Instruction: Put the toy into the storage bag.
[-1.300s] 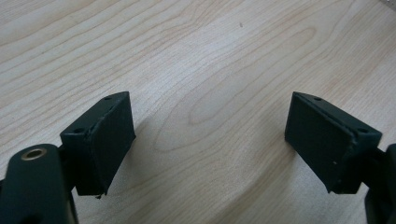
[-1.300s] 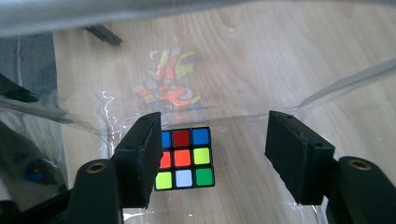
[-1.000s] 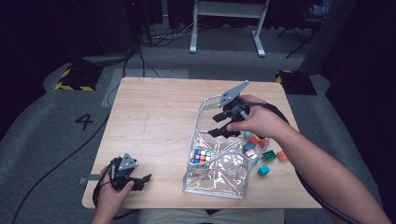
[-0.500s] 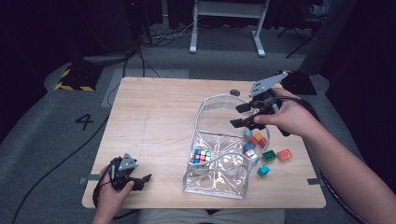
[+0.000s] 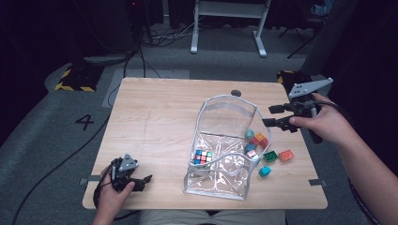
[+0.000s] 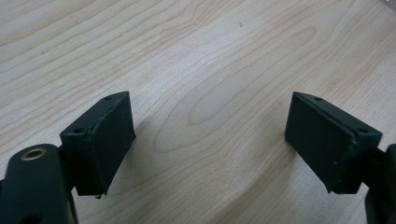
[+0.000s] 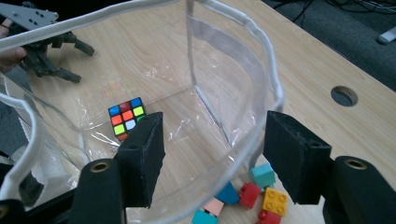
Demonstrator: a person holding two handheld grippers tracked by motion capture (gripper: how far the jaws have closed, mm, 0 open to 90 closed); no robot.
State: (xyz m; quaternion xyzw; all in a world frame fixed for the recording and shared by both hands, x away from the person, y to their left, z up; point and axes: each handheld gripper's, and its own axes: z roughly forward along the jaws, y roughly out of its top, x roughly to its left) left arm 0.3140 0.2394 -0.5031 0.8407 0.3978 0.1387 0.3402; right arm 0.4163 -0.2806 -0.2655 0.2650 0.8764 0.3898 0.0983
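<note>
A clear plastic bag [image 5: 225, 117] with white trim stands open on the wooden table [image 5: 155, 117]. A colour-tile puzzle cube [image 5: 202, 157] lies inside it. Small building bricks [image 5: 258, 139] lie against the bag's right side, with green [image 5: 269, 156], orange [image 5: 286, 155] and teal [image 5: 265, 171] ones further out. My right gripper [image 5: 269, 116] hovers open just right of the bag's rim, jaws pointing at it. In the right gripper view the gripper [image 7: 215, 149] looks into the bag past the rim [image 7: 275, 93] at the cube [image 7: 126, 116]. My left gripper [image 5: 143, 183] rests open at the table's front left, over bare wood [image 6: 210, 135].
A round cable hole [image 5: 236, 93] sits in the table behind the bag. The table's right edge [image 5: 309, 140] is under my right hand. White desk legs [image 5: 193, 47] stand on the floor beyond the table.
My right gripper has moved to the right, from over the bag's upper part to just beyond its right rim. The left gripper has stayed put.
</note>
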